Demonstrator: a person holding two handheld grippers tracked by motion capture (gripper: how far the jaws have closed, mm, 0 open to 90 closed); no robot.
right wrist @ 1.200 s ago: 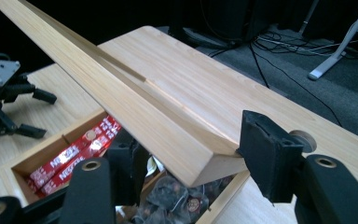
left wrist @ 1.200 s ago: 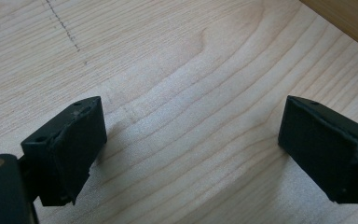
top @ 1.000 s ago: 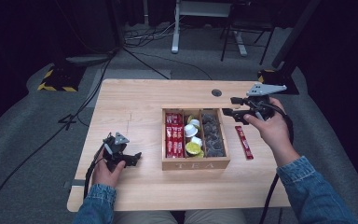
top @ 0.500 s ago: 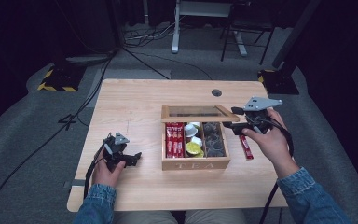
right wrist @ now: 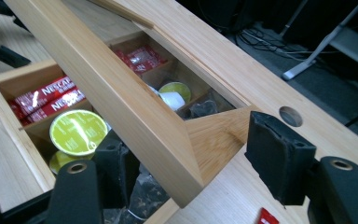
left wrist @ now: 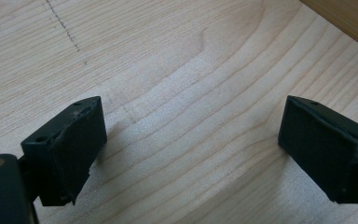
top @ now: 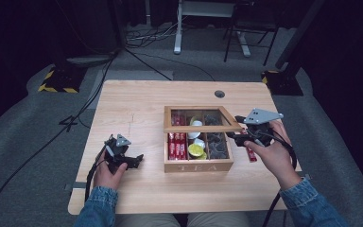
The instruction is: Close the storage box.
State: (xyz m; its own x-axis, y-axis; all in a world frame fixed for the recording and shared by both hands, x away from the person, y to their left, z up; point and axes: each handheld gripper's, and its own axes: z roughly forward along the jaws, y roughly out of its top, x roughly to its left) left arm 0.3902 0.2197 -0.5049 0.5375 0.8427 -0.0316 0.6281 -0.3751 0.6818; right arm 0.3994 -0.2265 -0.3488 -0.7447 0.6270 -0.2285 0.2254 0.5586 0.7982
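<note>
The glass-paned lid (top: 202, 119) of the wooden tea box (top: 198, 165) stands half lowered, tilted over the back of the box, which sits right of the desk's centre. In the right gripper view the lid's wooden corner (right wrist: 186, 154) runs between the two black jaws; the jaws stand apart, having just been opening, and whether either pad touches the wood I cannot tell. The right gripper (top: 236, 137) hangs at the lid's 3 o'clock corner, held by the person's right hand (top: 270, 153). Inside the box, red sachets (top: 177, 144) fill the compartment at 9 o'clock, yellow-green and white capsules (top: 197, 149) lie in the middle one, and dark wrapped packets (top: 217, 145) sit at 3 o'clock. A red sachet (top: 251, 154) lies on the desk (top: 137, 109) just beside the box at 3 o'clock, under the right hand. Well apart, at the box's 9 o'clock, the left gripper (top: 133, 160) rests low over bare wood, its jaws wide apart with nothing between them, in the left hand (top: 108, 170). A round cable hole (top: 219, 93) lies at the box's 12 o'clock, near the desk's far edge.
</note>
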